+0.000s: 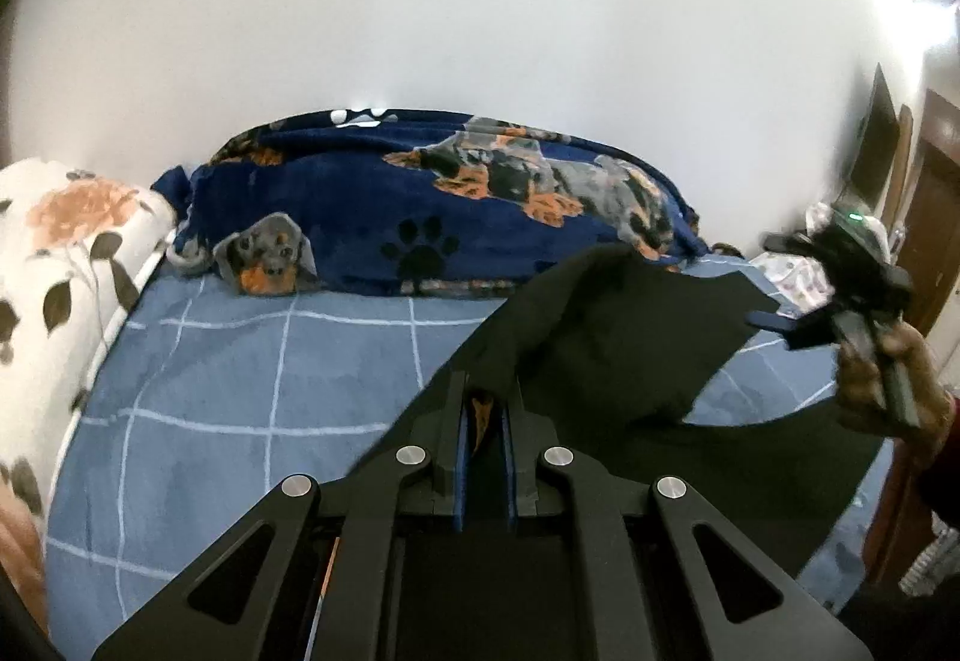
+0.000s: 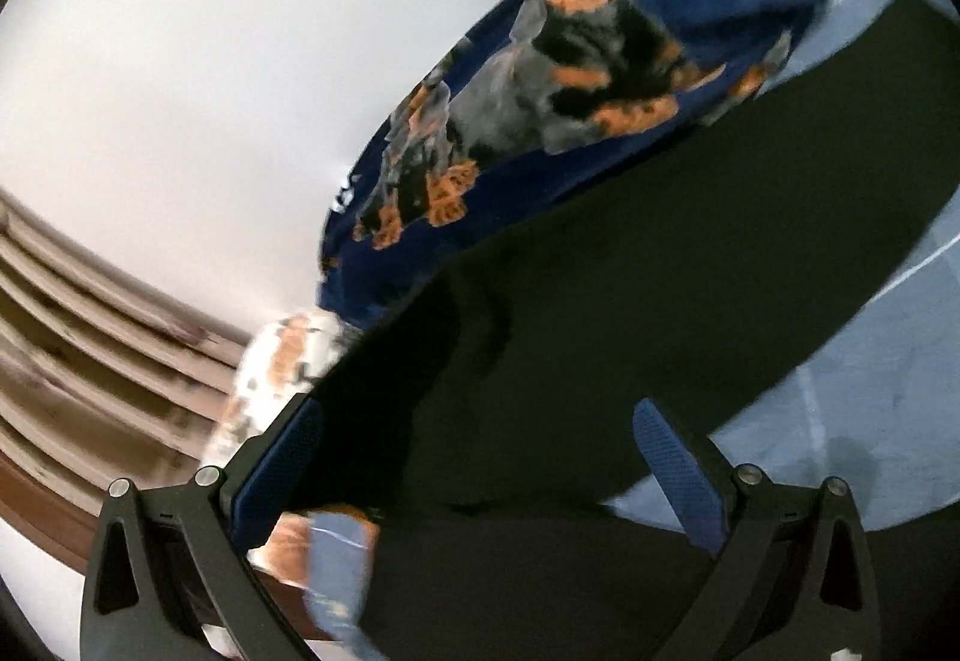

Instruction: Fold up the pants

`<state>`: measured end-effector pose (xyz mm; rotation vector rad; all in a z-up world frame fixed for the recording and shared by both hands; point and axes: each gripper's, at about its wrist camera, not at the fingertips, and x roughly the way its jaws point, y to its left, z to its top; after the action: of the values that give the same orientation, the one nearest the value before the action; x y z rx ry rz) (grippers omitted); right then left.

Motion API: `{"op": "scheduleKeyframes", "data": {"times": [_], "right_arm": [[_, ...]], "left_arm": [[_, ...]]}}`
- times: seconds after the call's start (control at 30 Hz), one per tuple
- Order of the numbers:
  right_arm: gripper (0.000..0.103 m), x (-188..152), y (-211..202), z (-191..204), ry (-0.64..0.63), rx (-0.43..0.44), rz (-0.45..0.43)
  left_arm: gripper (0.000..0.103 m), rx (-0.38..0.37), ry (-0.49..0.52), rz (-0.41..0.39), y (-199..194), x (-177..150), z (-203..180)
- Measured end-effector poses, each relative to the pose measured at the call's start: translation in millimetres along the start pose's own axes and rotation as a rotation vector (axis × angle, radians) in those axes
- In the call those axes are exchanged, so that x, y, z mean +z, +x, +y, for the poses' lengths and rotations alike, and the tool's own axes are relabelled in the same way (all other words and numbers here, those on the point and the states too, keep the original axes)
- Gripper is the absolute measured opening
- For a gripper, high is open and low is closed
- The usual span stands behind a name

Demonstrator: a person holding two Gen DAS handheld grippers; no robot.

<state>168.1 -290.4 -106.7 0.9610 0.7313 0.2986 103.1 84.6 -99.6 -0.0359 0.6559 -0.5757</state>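
Observation:
The black pants (image 1: 606, 337) are lifted off the blue checked bed sheet (image 1: 252, 361). My left gripper (image 1: 486, 397) is shut on a fold of them, its blue pads pinching the cloth. In the left wrist view my right gripper (image 1: 774, 322), held by a hand (image 1: 882, 379), is at the pants' far right edge. The right wrist view is tilted and blurred: my right gripper (image 2: 480, 463) stands open, its blue pads (image 2: 678, 475) wide apart, and the black pants (image 2: 630, 313) spread across the gap without being pinched.
A navy blanket with a dog print (image 1: 432, 205) lies bunched along the white wall at the back of the bed. A white floral cover (image 1: 66, 253) lies at the left. Brown wooden furniture (image 2: 90, 337) stands beside the bed, and a dark doorway (image 1: 930, 217) is at the right.

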Motion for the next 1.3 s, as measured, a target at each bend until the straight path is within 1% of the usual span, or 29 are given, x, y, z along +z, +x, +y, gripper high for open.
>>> {"op": "scheduleKeyframes", "data": {"times": [0.17,0.3,0.33,0.4,0.43,0.47,0.5,0.53,0.57,0.67,0.8,0.93,1.03,1.2,1.3], "right_arm": [[0.103,24.7,24.3,-15.9,0.109,0.039,0.025],[0.103,42.4,43.5,-34.7,0.198,0.021,0.043],[0.102,46.5,49.7,-39.2,0.212,0.006,0.056],[0.094,53.1,61.9,-48.0,0.227,-0.018,0.086],[0.078,55.7,65.9,-52.0,0.231,-0.029,0.1],[0.045,56.8,69.1,-55.5,0.234,-0.056,0.113],[0.025,56.1,70.4,-58.9,0.239,-0.098,0.126],[0.009,52.1,68.0,-62.3,0.247,-0.12,0.125],[0.009,46.8,63.7,-62.9,0.24,-0.116,0.12],[0.008,18.1,36.8,-55.0,0.144,-0.146,0.095],[0.007,-36.9,-7.3,-48.3,0.07,-0.143,0.082],[0.006,-95.9,-39.6,-52.3,0.059,-0.147,0.084],[0.006,-129.7,-51.7,-57.8,0.067,-0.161,0.097],[0.006,-168.9,-55.9,-72.1,0.095,-0.191,0.148],[0.006,-182.6,-54.9,-83.8,0.133,-0.195,0.17]], "left_arm": [[0.009,-0.018,-0.016,0.015,-14.1,-21.0,-12.8],[0.009,-0.027,-0.044,0.04,-20.1,-36.9,-17.7],[0.009,-0.029,-0.05,0.046,-21.0,-40.0,-17.8],[0.01,-0.032,-0.071,0.055,-22.2,-45.8,-16.8],[0.01,-0.031,-0.085,0.063,-21.7,-48.7,-15.3],[0.01,-0.028,-0.093,0.069,-21.4,-51.6,-14.2],[0.01,-0.024,-0.103,0.075,-20.5,-53.1,-12.3],[0.01,-0.023,-0.113,0.083,-20.2,-54.5,-9.8],[0.01,-0.019,-0.116,0.088,-20.4,-55.7,-8.8],[0.01,0.014,-0.101,0.1,-24.1,-59.3,-3.6],[0.01,0.049,-0.119,0.149,-27.3,-69.9,10.4],[0.011,0.08,-0.126,0.192,-29.0,-84.8,15.5],[0.011,0.099,-0.123,0.222,-29.5,-97.3,15.4],[0.011,0.126,-0.12,0.248,-33.0,-116.3,16.2],[0.012,0.144,-0.095,0.253,-34.1,-121.9,15.1]]}}
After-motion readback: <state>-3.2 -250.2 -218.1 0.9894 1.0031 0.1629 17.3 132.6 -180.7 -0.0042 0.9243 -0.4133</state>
